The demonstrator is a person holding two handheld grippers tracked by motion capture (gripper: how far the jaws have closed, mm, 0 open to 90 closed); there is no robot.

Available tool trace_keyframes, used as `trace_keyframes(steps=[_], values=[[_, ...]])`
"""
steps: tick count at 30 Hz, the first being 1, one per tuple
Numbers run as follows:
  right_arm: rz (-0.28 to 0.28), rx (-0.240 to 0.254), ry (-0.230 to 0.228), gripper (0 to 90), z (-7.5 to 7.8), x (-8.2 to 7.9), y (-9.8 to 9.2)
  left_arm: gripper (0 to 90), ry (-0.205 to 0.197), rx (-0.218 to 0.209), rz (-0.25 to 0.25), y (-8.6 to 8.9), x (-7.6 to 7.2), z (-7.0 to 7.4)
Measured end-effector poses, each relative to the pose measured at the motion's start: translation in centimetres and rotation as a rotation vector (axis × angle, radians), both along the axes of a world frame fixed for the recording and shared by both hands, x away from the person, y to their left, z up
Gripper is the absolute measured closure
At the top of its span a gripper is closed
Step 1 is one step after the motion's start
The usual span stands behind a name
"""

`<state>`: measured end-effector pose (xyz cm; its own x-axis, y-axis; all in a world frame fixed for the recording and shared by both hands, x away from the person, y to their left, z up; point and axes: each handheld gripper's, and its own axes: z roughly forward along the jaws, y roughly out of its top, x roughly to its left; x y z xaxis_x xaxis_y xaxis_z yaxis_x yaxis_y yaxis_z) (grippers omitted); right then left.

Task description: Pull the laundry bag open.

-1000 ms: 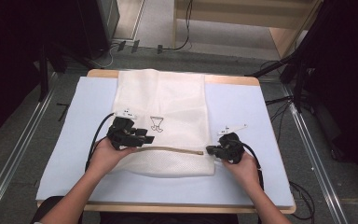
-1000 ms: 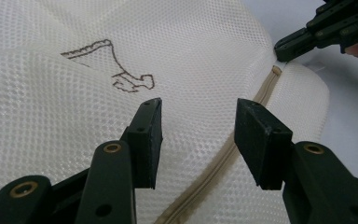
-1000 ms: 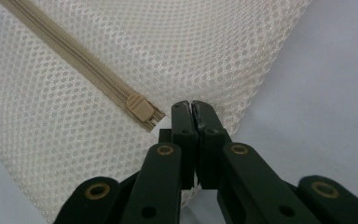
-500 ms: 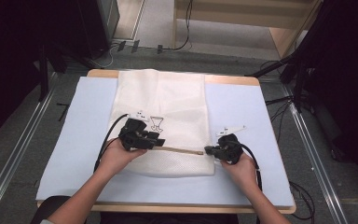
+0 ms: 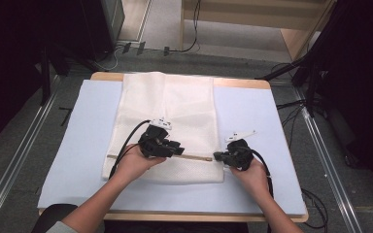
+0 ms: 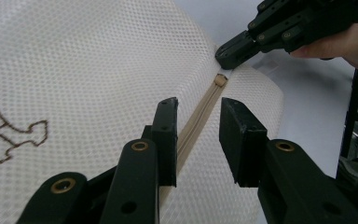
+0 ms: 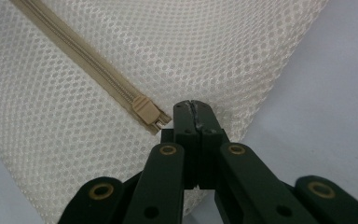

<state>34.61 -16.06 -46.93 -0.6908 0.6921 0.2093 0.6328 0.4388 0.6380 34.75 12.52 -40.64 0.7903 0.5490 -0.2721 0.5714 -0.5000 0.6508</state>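
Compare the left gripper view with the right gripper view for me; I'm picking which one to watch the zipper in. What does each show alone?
Left gripper view alone: a brown stitched design on the mesh laundry bag, and the left hand-held gripper, jaws apart, astride the beige zipper.

Right gripper view alone: the right hand-held gripper's jaws together, beside the zipper's end piece.

Both: bag, zipper, pale blue mat.

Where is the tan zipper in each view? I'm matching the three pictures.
High view: zipper runs level across the mesh bag's near part, between the grippers.
Left gripper view: zipper climbs between the jaws.
Right gripper view: zipper runs diagonally from upper left.
Shared landmark: zipper's end stop.
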Motion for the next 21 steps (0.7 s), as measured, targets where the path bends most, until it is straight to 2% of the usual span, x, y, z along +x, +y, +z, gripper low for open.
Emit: trace_keyframes(steps=[4,9,11,14,17,21], values=[[0.003,0.02,-0.011,90.0,-0.2,-0.1,-0.2,70.0,0.008,0.004,-0.015,-1.4,0.1,-0.4],[0.011,0.016,-0.019,90.0,-0.2,-0.1,-0.2,70.9,0.014,0.01,-0.027,-2.6,0.4,-1.0],[0.011,0.016,-0.021,90.0,-0.2,-0.2,-0.2,72.1,0.02,0.014,-0.028,-3.1,0.4,-1.2],[0.015,0.017,-0.025,90.0,-0.3,-0.2,-0.2,74.1,0.036,-0.001,-0.031,-4.0,0.5,-1.6],[0.01,0.026,-0.021,90.0,-0.3,-0.3,-0.4,75.0,0.048,0.015,-0.041,-4.8,0.4,-2.0],[0.015,0.033,-0.034,90.0,-0.4,-0.4,-0.6,75.5,0.06,0.011,-0.043,-5.7,0.6,-2.6]])
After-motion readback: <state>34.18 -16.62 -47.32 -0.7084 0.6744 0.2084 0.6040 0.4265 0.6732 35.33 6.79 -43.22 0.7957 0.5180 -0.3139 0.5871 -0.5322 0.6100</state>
